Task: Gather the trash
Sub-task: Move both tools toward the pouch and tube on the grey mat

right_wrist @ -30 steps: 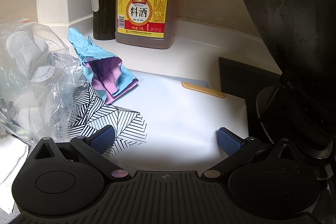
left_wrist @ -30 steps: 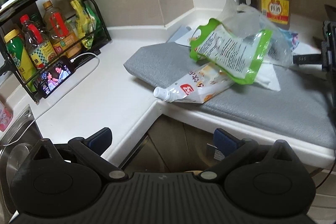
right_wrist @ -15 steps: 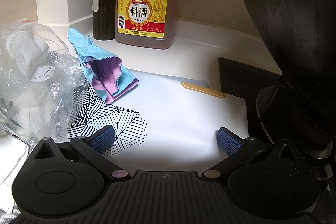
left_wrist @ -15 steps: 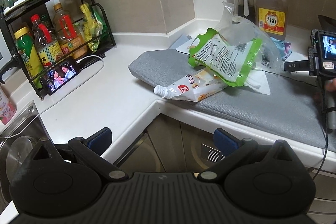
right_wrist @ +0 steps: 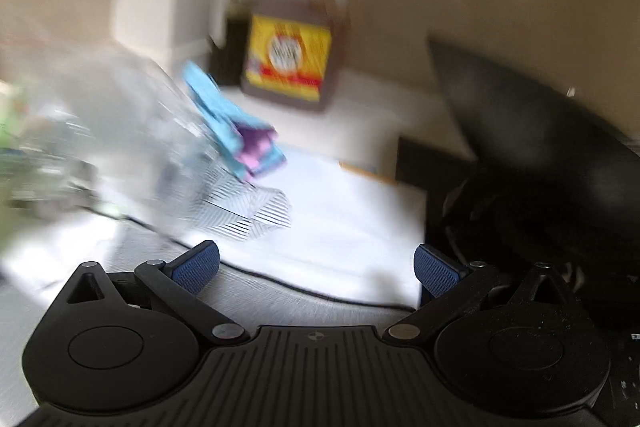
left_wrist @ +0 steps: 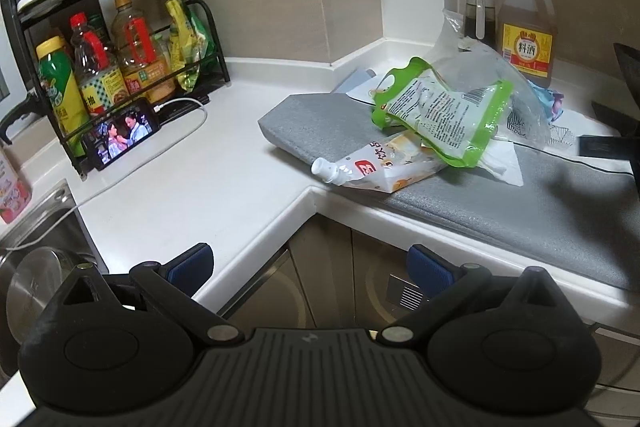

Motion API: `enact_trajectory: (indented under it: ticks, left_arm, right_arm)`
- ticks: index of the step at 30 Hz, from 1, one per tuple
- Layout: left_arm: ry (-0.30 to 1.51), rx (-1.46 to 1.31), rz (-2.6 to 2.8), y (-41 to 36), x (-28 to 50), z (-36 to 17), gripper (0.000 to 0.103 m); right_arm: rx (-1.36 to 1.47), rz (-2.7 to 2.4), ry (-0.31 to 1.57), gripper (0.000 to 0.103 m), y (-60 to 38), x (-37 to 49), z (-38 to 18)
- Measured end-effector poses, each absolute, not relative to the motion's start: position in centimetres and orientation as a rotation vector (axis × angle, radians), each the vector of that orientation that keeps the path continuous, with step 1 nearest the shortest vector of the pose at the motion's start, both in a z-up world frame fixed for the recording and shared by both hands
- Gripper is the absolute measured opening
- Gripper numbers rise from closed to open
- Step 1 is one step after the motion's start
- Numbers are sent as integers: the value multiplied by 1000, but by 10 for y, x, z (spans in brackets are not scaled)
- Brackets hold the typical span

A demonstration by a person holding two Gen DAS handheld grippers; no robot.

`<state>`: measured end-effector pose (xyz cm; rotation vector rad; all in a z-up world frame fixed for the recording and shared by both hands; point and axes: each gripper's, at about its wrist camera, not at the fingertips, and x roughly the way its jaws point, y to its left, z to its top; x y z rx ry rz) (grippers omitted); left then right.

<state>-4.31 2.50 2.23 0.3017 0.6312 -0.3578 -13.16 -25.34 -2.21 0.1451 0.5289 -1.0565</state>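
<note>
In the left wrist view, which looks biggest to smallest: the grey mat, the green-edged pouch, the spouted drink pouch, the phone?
1. grey mat
2. green-edged pouch
3. spouted drink pouch
4. phone

The two pouches overlap, and part of the spouted one is hidden, so their order is unsure.

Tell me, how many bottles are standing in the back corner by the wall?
2. A big amber jug with a yellow cap, and a slim dark bottle just left of it. The clear plastic bag may hide more.
</note>
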Motion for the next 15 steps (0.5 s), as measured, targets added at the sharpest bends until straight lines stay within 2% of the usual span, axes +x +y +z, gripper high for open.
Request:
enact_trajectory:
  ticks: [7,15]
  left_arm:
    - [621,274,-361,39,-51,22,103]
    - [617,258,-384,47,-62,22,103]
  right_arm:
    - [103,-943,304,103,-165,-183,14]
    - [54,-904,284,103,-123,-203,31]
